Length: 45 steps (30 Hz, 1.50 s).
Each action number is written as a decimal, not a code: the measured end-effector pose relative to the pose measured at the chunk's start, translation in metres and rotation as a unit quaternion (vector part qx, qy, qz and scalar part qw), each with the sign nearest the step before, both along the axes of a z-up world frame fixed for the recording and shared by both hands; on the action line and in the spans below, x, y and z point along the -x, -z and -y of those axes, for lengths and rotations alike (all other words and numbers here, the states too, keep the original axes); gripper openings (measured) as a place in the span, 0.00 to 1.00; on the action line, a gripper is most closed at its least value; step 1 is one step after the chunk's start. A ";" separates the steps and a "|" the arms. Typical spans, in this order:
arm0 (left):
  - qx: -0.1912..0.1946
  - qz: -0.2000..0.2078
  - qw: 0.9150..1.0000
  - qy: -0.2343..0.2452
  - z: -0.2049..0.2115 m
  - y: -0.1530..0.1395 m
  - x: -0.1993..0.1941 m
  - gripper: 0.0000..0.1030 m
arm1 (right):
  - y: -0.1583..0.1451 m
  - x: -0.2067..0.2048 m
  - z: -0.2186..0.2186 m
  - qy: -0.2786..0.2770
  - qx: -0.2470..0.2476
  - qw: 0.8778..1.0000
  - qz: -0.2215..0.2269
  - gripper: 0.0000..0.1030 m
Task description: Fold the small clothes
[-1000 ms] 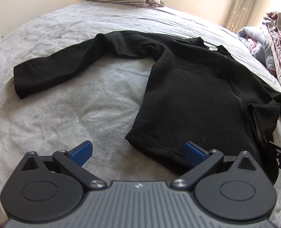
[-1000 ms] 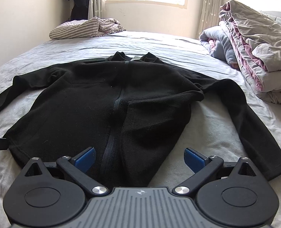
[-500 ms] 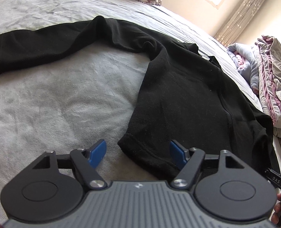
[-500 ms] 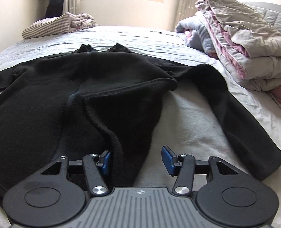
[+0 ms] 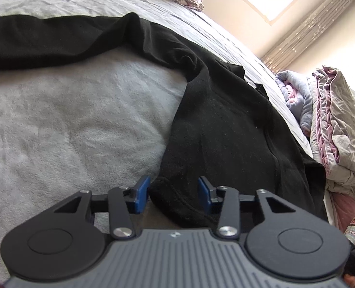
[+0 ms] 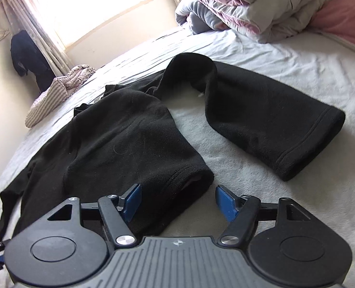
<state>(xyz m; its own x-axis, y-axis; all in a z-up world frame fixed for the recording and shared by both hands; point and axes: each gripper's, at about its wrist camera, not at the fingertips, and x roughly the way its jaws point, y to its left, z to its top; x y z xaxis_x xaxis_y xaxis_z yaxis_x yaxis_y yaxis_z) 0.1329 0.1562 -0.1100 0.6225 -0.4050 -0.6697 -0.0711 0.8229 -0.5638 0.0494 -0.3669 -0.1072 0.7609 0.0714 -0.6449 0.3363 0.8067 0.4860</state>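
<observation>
A black fleece jacket (image 5: 220,124) lies spread on a grey bed (image 5: 69,124), one sleeve stretched out to the far left. My left gripper (image 5: 175,195) is open, its blue pads on either side of the jacket's bottom left hem corner. In the right wrist view the jacket (image 6: 119,141) lies ahead with its other sleeve (image 6: 268,122) lying out to the right. My right gripper (image 6: 178,202) is open around the bottom right hem corner, which lies between the pads.
Folded quilts (image 6: 261,2) and a pink pillow are piled at the bed's right side. A striped cloth (image 6: 57,93) lies at the far end near the window. Bare grey bedding (image 6: 285,206) lies right of the jacket.
Both grippers have moved forward and down onto the hem corners. The left jaws have narrowed around the left corner. The right jaws have widened and tilted, now straddling the right corner.
</observation>
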 end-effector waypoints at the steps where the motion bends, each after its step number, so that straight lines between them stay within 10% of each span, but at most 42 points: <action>1: 0.020 -0.004 1.000 -0.002 -0.003 0.004 -0.002 0.30 | 0.004 -0.003 0.002 0.007 -0.014 1.000 0.004 0.70; 3: 0.067 -0.017 0.998 -0.004 -0.008 0.013 -0.006 0.16 | 0.008 -0.006 0.006 0.022 -0.037 0.999 0.020 0.62; 5: 0.097 -0.031 0.995 -0.006 -0.009 0.020 -0.008 0.04 | 0.011 -0.012 0.007 0.027 -0.062 0.997 0.032 0.37; 6: 0.093 -0.027 0.995 -0.008 -0.008 0.018 -0.005 0.04 | 0.013 -0.013 0.007 0.025 -0.073 0.997 0.030 0.08; 18: 0.032 0.053 0.998 0.022 -0.031 -0.055 0.059 0.03 | -0.079 0.058 -0.023 0.020 0.004 0.996 0.085 0.07; 26: -0.123 -0.033 0.989 0.073 -0.003 -0.004 0.065 0.05 | -0.026 0.068 -0.035 -0.007 0.062 0.998 -0.020 0.07; 30: -0.157 -0.023 0.984 0.077 0.005 -0.018 0.067 0.27 | -0.018 0.071 -0.035 -0.018 0.071 0.997 -0.037 0.21; 32: -0.188 0.023 0.980 0.063 0.008 -0.037 0.080 0.83 | -0.033 0.079 -0.024 -0.010 0.089 0.996 -0.013 0.49; 33: -0.198 0.049 0.977 0.060 0.010 -0.045 0.085 0.88 | -0.041 0.083 -0.015 0.001 0.100 0.995 0.001 0.67; 45: -0.183 0.104 0.972 0.106 0.080 -0.067 0.049 0.96 | -0.015 0.053 0.112 0.145 0.102 0.982 -0.063 0.80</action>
<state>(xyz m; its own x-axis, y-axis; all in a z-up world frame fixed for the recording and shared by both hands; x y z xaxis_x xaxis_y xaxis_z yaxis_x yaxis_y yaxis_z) 0.0841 0.0758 -0.0426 0.6889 -0.2967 -0.6613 0.2058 0.9549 -0.2140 -0.0033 -0.4791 -0.0919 0.6430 -0.2769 -0.7140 0.6139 0.7438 0.2644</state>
